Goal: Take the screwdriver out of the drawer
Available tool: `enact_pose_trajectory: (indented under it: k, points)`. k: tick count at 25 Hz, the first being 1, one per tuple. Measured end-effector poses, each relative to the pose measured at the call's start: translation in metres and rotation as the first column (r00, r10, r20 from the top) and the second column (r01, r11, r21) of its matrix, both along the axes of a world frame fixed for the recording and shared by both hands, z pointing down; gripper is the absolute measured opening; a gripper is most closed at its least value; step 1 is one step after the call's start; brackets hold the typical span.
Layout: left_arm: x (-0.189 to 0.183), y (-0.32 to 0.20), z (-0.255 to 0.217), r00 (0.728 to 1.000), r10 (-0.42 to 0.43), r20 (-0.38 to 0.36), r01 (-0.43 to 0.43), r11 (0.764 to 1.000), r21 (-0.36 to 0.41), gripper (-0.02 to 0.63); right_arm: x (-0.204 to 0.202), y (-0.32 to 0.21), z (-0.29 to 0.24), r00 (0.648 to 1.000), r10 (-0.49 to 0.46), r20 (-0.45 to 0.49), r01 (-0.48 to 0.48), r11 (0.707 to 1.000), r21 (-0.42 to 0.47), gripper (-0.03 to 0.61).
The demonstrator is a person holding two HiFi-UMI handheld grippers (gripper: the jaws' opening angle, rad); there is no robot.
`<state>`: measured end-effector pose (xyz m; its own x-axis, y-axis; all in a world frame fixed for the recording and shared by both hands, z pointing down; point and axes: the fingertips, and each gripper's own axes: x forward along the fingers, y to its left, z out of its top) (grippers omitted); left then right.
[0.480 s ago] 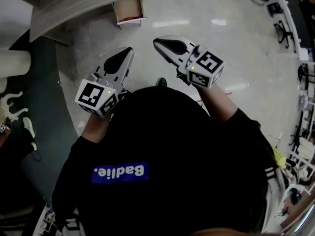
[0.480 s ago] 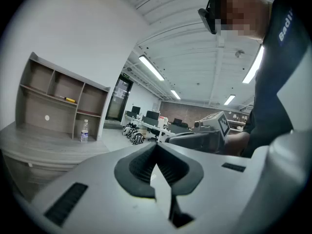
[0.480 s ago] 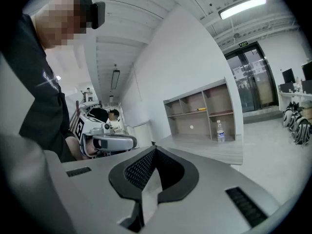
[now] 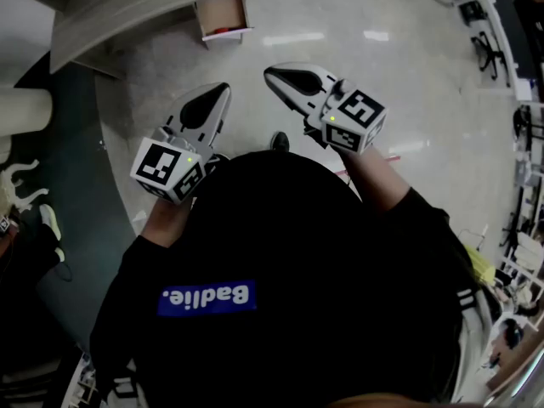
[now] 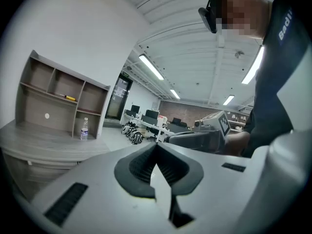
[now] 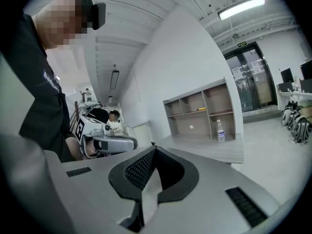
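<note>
The left hand-held gripper (image 4: pixel 219 92) and the right hand-held gripper (image 4: pixel 274 75) are both closed on nothing, above the glossy floor (image 4: pixel 357 24). Far off, an open drawer (image 4: pixel 223 11) juts from the curved grey surface (image 4: pixel 127 7). Something red inside it is perhaps the screwdriver (image 4: pixel 228 33). A shelf unit (image 5: pixel 58 101) on that surface holds a bottle (image 5: pixel 84 129).

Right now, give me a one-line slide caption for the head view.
Person in black top holds left gripper and right gripper, jaws shut and empty, short of the open brown drawer.
</note>
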<state>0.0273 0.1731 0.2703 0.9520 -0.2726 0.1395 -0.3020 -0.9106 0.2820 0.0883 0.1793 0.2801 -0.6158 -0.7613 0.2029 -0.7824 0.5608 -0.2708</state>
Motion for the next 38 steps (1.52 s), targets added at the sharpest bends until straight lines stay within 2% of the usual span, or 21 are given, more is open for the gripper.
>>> enact_pose_trajectory:
  k: [8,28,38]
  points:
    - [0.005,0.002,-0.005,1.0,0.024,-0.011,-0.024,1.0,-0.004,0.002,0.002,0.001,-0.005,1.0,0.015,-0.005,-0.015,1.0,-0.003,0.029]
    - [-0.073,-0.005,-0.006,0.999,0.026,-0.046,-0.026,1.0,0.001,0.002,-0.069,-0.007,-0.001,0.998,0.046,-0.034,-0.046,0.999,-0.013,0.031]
    - [-0.094,-0.011,-0.002,0.997,0.056,-0.05,-0.057,0.998,-0.022,0.002,-0.089,-0.011,0.005,0.997,0.076,-0.027,-0.077,0.996,-0.04,0.031]
